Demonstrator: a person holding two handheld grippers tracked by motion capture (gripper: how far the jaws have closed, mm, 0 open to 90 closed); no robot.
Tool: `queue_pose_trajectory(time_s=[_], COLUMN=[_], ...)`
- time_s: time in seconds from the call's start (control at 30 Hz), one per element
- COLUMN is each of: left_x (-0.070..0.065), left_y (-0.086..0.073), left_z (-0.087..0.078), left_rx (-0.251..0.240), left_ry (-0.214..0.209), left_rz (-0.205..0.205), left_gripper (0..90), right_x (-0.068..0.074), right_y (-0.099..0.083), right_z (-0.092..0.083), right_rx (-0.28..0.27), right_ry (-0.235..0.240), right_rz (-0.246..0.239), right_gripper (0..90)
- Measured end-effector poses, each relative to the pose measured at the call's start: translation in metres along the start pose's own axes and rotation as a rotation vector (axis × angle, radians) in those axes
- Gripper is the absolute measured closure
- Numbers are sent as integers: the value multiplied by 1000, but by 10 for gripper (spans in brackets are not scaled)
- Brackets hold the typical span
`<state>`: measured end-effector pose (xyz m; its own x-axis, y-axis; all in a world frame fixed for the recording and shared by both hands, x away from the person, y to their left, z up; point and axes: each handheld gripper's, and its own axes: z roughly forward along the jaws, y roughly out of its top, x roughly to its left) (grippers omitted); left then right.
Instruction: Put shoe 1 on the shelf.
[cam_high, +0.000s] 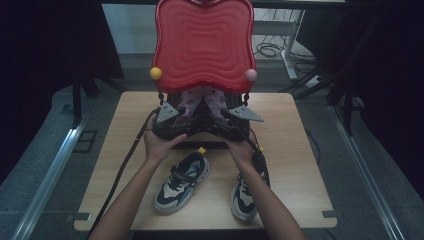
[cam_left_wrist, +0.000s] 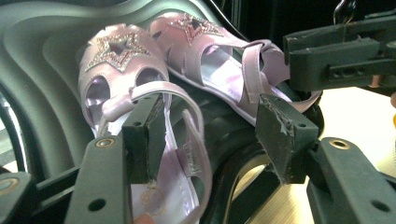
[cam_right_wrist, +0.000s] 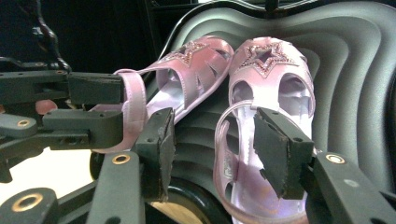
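A pair of pink sandals with glittery stars lies in an open case, leaning toes-up against its ridged inside. In the high view the sandals (cam_high: 187, 102) (cam_high: 216, 102) sit under the raised red lid (cam_high: 202, 42). My left gripper (cam_high: 176, 114) (cam_left_wrist: 212, 140) is open, with the heel strap of the nearer sandal (cam_left_wrist: 116, 60) between its jaws and the second sandal (cam_left_wrist: 205, 42) beyond. My right gripper (cam_high: 231, 114) (cam_right_wrist: 219, 149) is open around the heel strap of its nearer sandal (cam_right_wrist: 271, 65), the other sandal (cam_right_wrist: 187, 70) to the left. Neither gripper's pads squeeze anything.
The black case base (cam_high: 200, 132) stands mid-table on the wooden table (cam_high: 290, 130). Two dark-and-white sneakers (cam_high: 182, 180) (cam_high: 245, 195) lie in front, under my forearms. A yellow ball (cam_high: 156, 73) and a pink ball (cam_high: 250, 75) hang at the lid's corners. Each gripper view shows the other gripper (cam_left_wrist: 336, 56) (cam_right_wrist: 70, 107) alongside.
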<state>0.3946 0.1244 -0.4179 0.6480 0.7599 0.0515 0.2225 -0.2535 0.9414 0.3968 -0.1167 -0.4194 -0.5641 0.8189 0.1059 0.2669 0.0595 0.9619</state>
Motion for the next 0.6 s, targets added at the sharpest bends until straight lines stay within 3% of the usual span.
queue_pose_trajectory(time_s=[0.6], left_x=[-6], left_y=[-3], left_z=[-29], left_rx=[42], left_ry=[-31], left_rz=[-36], left_gripper=[429], right_x=[3], right_y=[-4], right_z=[-28], right_rx=[10], right_ry=[45], right_rz=[-1], right_gripper=[470])
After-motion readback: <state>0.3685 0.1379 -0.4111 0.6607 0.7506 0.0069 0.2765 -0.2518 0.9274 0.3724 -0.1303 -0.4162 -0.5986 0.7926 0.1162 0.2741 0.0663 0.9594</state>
